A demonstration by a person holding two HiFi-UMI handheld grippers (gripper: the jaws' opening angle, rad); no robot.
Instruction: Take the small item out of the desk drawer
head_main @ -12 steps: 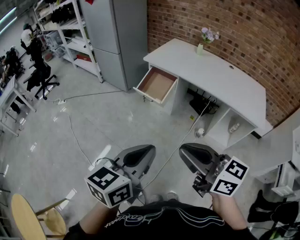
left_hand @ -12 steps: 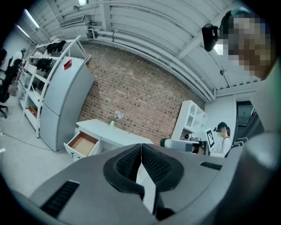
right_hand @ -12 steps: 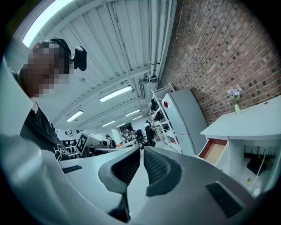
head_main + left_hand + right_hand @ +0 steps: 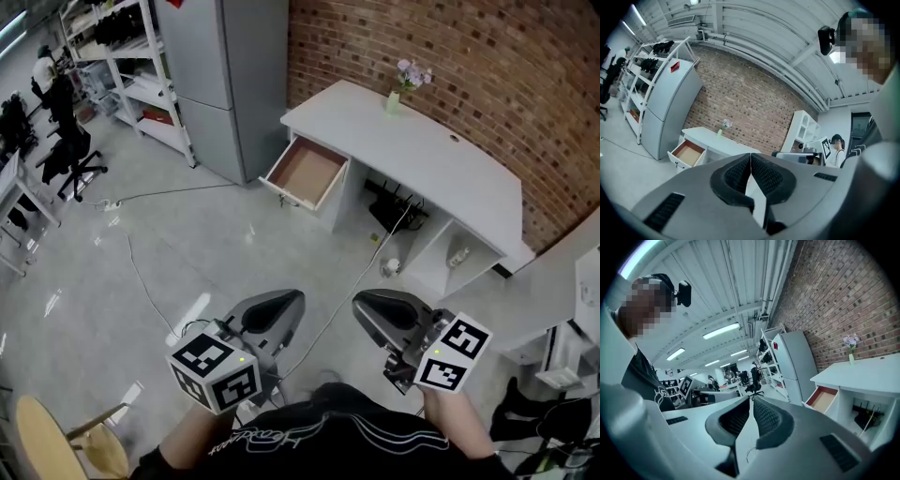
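Left gripper (image 4: 281, 307): jaws together, ribbed black pads meeting at the tips (image 4: 750, 161), nothing between them. Right gripper (image 4: 373, 309): jaws likewise closed (image 4: 751, 404), nothing clamped. I hold both low and close to my body, tips pointing forward over the floor, side by side but not touching. Each body is a smooth grey moulded shell. Each carries a white cube with black square markers, left (image 4: 217, 370) and right (image 4: 455, 354).

Drawer (image 4: 305, 172): pulled out of the left end of the white desk (image 4: 441, 169), well apart from both grippers, with open floor between. It lies ahead of the tips, roughly between their two lines. Shallow rectangular box, white front and sides, flat brown bottom (image 4: 686, 153) (image 4: 823, 398). I cannot make out the small item in any view; the drawer is too small in the frame to tell.

Desk top is matt white with a curved back edge, set against a rough red brick wall (image 4: 469, 56). A small green vase of pale flowers (image 4: 396, 94) stands at the desk's far edge. A tall grey cabinet (image 4: 225, 75) stands just beside the drawer end. The floor is glossy pale tile, and a thin cable (image 4: 141, 272) trails across it.
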